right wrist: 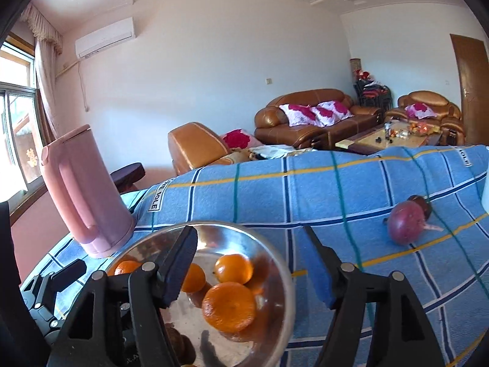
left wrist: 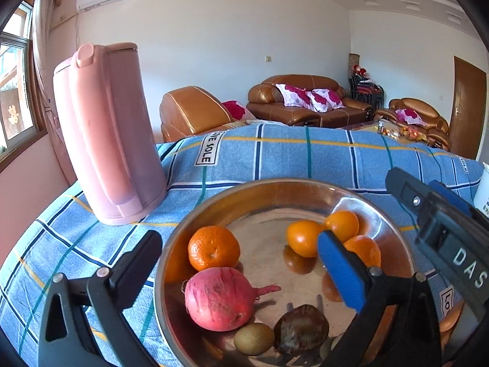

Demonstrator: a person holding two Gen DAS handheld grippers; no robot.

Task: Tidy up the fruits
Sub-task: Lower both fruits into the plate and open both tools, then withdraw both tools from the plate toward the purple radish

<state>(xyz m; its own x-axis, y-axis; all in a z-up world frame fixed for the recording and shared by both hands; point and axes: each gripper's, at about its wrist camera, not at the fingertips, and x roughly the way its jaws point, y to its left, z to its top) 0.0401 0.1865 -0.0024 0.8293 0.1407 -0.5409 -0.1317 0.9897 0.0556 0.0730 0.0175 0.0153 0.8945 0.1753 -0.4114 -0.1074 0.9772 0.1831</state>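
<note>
A steel bowl [left wrist: 275, 185] stands on the blue checked cloth. It holds several oranges [left wrist: 212, 252], a pink-red round root [left wrist: 220, 298], a kiwi [left wrist: 253, 338] and a dark wrinkled fruit [left wrist: 301, 327]. My left gripper [left wrist: 238, 241] is open wide, one finger outside the bowl's left rim and the blue-padded one above the oranges, with nothing held. My right gripper [right wrist: 249, 235] is open over the bowl [right wrist: 284, 263] and its oranges [right wrist: 229, 305], touching none. A purple-red root [right wrist: 403, 224] and a dark fruit [right wrist: 423, 203] lie on the cloth to the right.
A tall pink kettle [left wrist: 107, 134] stands left of the bowl, close to its rim. A white cup [left wrist: 483, 192] sits at the right edge. The table's far edge drops off toward brown leather sofas [right wrist: 305, 116] and a coffee table.
</note>
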